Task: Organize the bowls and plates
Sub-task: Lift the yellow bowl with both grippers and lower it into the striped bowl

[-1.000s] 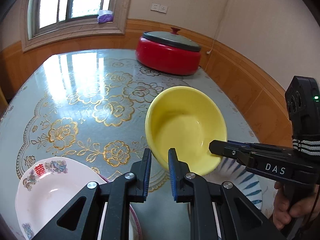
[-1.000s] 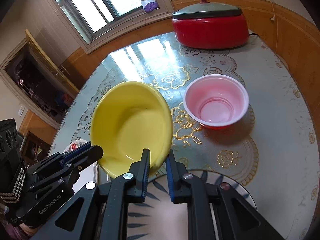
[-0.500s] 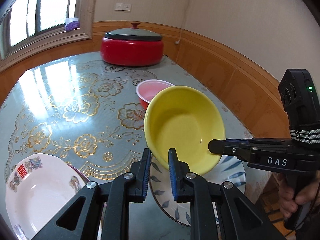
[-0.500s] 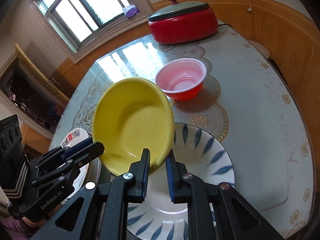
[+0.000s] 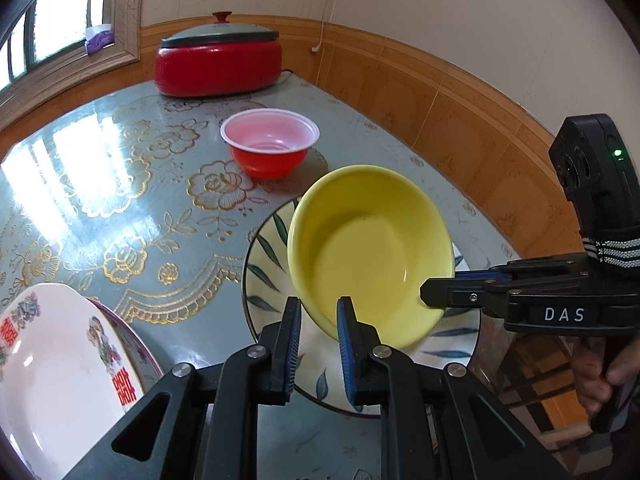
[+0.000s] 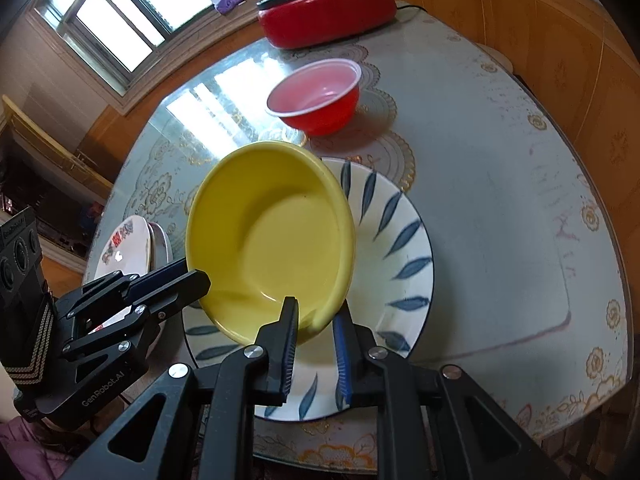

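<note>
A yellow bowl (image 5: 372, 248) (image 6: 272, 236) hangs tilted over a white plate with blue leaves (image 5: 264, 268) (image 6: 396, 240). I cannot tell whether it touches the plate. My left gripper (image 5: 316, 316) (image 6: 200, 280) is shut on the bowl's near rim in its own view. Another stretch of the same rim is pinched by my right gripper (image 6: 316, 316) (image 5: 428, 292), also shut. Beyond the plate stands a red bowl with a white rim (image 5: 270, 144) (image 6: 316, 96). A white plate with red characters (image 5: 52, 360) (image 6: 124, 244) lies to the left on another plate.
A red electric pot with a grey lid (image 5: 218, 60) (image 6: 328, 12) stands at the table's far edge below the window. The round table (image 6: 500, 200) carries a glass top over a gold flowered cloth. Wood-panelled wall runs close on the right. A hand (image 5: 604, 372) holds the right gripper's handle.
Both grippers have carried the yellow bowl to the right and down, from over bare table to over the leaf plate. The red bowl has come into the left wrist view.
</note>
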Available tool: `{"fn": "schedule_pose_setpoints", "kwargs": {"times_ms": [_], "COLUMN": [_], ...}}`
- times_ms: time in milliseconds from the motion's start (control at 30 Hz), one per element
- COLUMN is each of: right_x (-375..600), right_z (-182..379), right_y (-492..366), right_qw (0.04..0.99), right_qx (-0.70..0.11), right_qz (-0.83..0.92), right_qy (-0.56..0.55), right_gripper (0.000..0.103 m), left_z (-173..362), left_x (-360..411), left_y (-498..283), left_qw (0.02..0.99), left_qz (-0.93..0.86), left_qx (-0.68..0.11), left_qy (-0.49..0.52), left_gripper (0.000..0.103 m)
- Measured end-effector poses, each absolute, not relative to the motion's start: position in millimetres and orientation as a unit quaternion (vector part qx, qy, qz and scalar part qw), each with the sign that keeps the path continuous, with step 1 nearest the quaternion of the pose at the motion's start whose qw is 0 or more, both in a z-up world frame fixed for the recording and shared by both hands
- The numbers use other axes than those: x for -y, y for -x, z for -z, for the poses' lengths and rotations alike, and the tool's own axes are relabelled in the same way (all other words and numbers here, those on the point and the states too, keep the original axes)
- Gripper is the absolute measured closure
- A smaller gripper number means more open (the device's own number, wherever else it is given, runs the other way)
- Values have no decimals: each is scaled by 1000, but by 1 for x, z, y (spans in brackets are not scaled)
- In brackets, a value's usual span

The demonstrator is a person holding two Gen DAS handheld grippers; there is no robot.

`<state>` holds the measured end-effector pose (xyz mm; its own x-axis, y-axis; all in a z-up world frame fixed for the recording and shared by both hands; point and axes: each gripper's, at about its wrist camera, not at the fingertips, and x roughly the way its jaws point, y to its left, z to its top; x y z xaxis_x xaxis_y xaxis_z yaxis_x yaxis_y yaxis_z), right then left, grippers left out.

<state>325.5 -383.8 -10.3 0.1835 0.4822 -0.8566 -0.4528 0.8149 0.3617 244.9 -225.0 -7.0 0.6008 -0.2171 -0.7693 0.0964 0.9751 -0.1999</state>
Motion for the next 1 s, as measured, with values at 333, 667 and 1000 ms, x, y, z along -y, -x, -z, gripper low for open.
{"fn": "schedule_pose_setpoints", "kwargs": {"times_ms": [333, 667, 1000], "right_x": [379, 373, 369], "right_z": [24, 19, 11], "right_y": [-315, -305, -290], "right_qw": [767, 794, 829], "right_qx": [-573, -544, -498], "right_qz": [-288, -263, -234], "right_qy": [6, 57, 102], "right_gripper": [82, 79, 73], "left_z": [20, 17, 9], "left_x": [226, 224, 215], "left_y": [-236, -234, -231], "left_qw": [882, 885, 896], "left_qz": [98, 91, 79], "left_qx": [-454, -450, -426], "left_qy": [82, 82, 100], "left_gripper": [84, 82, 70]}}
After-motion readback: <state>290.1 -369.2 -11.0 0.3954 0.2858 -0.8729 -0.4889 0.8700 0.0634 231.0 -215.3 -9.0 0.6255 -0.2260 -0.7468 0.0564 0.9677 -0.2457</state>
